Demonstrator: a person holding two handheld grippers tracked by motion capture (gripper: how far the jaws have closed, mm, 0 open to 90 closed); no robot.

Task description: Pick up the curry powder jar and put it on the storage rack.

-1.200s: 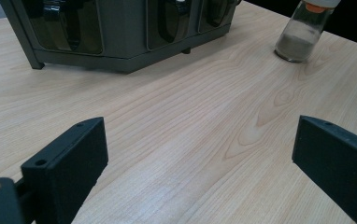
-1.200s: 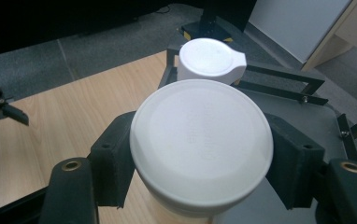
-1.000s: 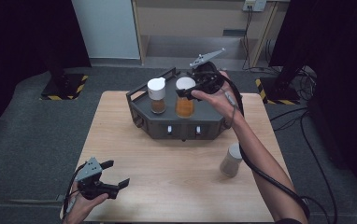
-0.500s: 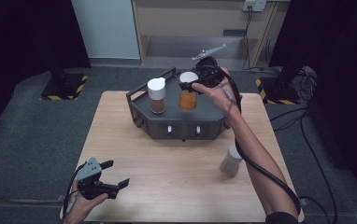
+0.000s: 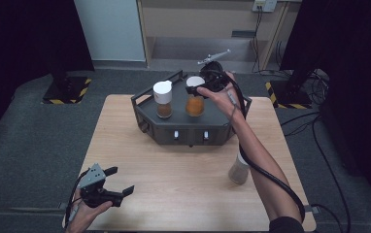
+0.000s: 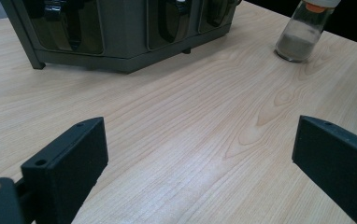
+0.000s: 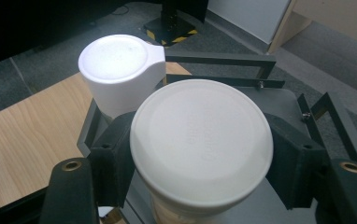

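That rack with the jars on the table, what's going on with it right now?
A person works two hand-held tools at a wooden table. The right tool is shut on the white lid of the orange jar, which stands in the dark rack beside a brown jar. Whether the orange jar rests fully on the rack cannot be told. The left tool is open and empty near the table's near edge. A third jar stands on the table in front of the rack.
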